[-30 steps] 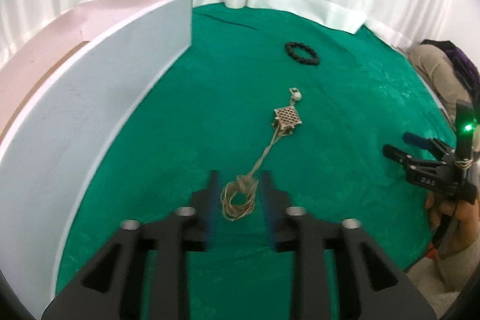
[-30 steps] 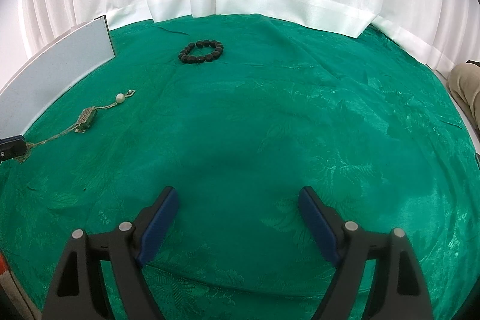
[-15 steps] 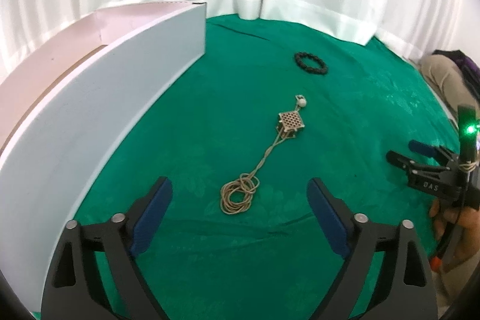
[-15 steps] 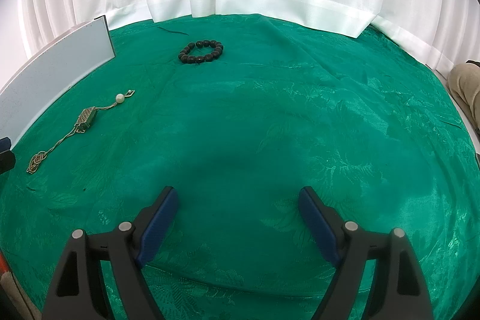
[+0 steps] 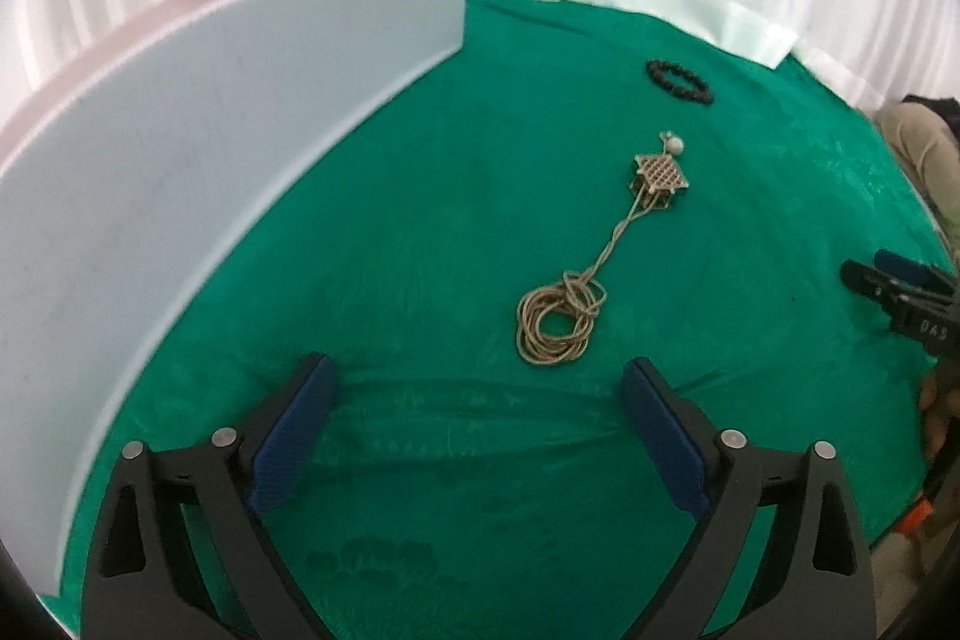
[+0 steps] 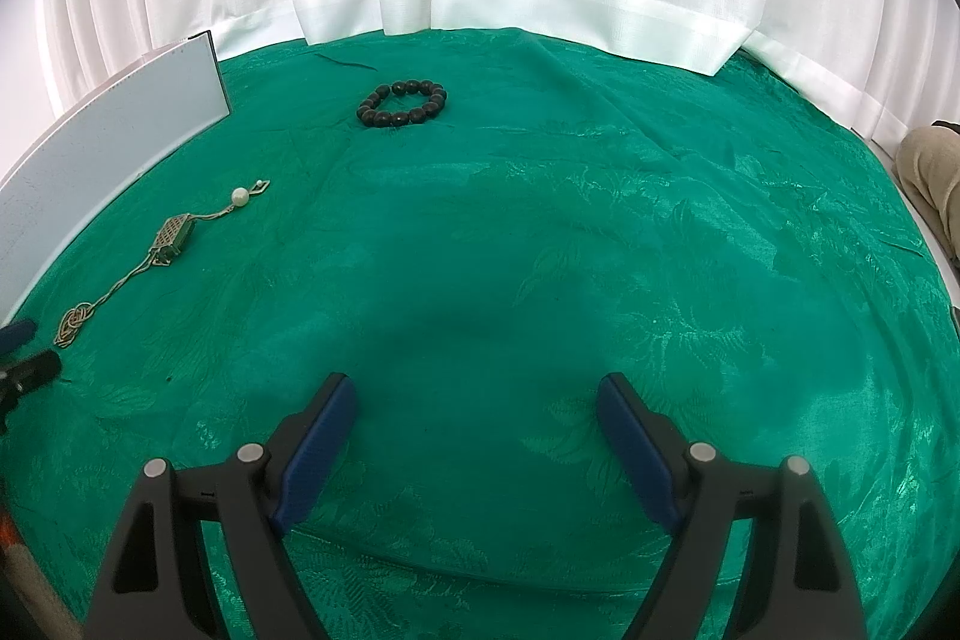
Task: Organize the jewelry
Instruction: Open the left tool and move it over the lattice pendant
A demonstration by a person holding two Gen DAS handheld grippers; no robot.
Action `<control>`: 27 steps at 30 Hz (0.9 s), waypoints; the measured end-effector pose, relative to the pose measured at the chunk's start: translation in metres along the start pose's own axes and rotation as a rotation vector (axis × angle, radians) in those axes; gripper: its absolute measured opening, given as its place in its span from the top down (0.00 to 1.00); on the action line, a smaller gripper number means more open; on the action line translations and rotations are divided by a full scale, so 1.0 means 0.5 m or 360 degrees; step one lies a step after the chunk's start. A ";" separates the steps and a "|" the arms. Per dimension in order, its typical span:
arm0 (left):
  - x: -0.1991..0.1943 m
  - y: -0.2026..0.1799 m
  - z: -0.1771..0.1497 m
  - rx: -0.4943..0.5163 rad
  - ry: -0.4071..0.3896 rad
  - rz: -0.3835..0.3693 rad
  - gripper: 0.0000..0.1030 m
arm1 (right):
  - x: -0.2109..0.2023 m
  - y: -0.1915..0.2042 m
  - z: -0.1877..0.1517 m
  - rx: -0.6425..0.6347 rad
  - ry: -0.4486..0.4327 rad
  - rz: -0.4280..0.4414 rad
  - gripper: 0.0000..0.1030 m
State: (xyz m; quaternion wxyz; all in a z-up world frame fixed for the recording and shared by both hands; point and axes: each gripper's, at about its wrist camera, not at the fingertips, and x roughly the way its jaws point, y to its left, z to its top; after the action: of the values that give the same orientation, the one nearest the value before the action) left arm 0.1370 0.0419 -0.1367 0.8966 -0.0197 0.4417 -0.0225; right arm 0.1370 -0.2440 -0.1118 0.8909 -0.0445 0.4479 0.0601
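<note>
A gold chain necklace (image 5: 561, 319) with a square lattice pendant and a pearl lies on the green cloth, its chain coiled just ahead of my left gripper (image 5: 477, 388), which is open and empty. The necklace also shows at the far left of the right wrist view (image 6: 171, 235). A black bead bracelet (image 5: 680, 82) lies farther back; it also shows in the right wrist view (image 6: 402, 103). My right gripper (image 6: 477, 400) is open and empty over bare cloth. A white box (image 5: 198, 172) with a pink inside stands at the left.
The green cloth (image 6: 600, 250) covers the table, with white curtains behind. The right gripper appears at the right edge of the left wrist view (image 5: 900, 295). The left gripper's tip shows at the left edge of the right wrist view (image 6: 24, 367). A person's leg (image 6: 933, 166) is at the far right.
My left gripper was shut on the necklace's chain, then opened and let it go; the chain now lies coiled on the cloth. The left gripper has drawn back slightly. The right gripper has not moved.
</note>
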 end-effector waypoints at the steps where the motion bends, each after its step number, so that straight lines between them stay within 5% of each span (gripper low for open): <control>1: 0.002 -0.003 0.001 0.0015 0.0011 0.0003 0.03 | 0.000 0.000 0.000 0.0000 0.0000 0.0000 0.18; 27: 0.016 -0.020 0.009 0.0116 0.0092 -0.0002 0.01 | -0.001 0.001 -0.002 0.0000 0.0001 -0.0001 0.17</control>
State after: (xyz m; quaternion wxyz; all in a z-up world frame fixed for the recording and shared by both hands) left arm 0.1450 0.0314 -0.1399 0.8836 0.0135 0.4663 -0.0397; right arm 0.1361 -0.2437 -0.1120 0.8908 -0.0447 0.4482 0.0599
